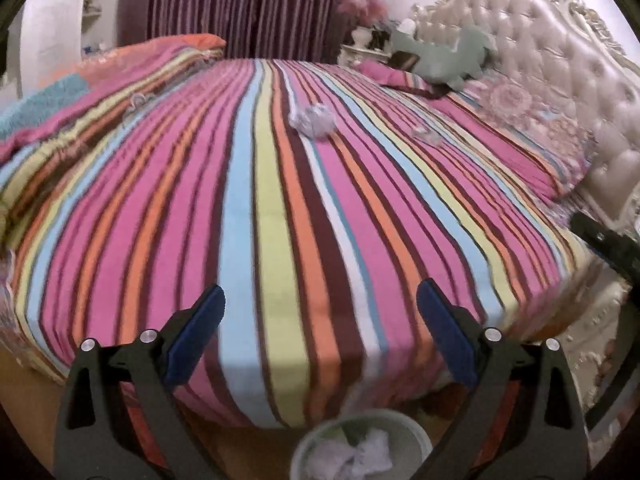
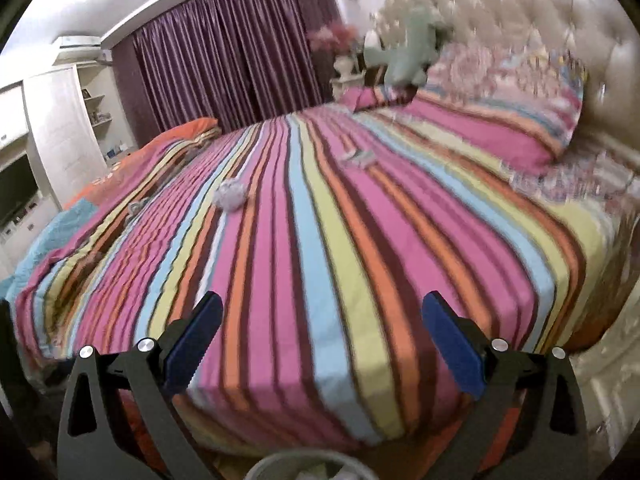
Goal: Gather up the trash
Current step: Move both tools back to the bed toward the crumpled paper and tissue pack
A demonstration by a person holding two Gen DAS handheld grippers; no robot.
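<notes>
— Both grippers, left gripper (image 1: 320, 312) and right gripper (image 2: 322, 320), gape wide with nothing between the pads.
— And the trash?
— One crumpled paper ball (image 1: 312, 120) lies mid-bed on the striped bedspread (image 1: 280, 220); more sits in the bin (image 1: 362, 446) below.

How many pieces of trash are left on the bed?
2: a crumpled paper ball mid-bed, and a smaller blurred scrap nearer the pillows. Folds in the bedding may hide more.
</notes>
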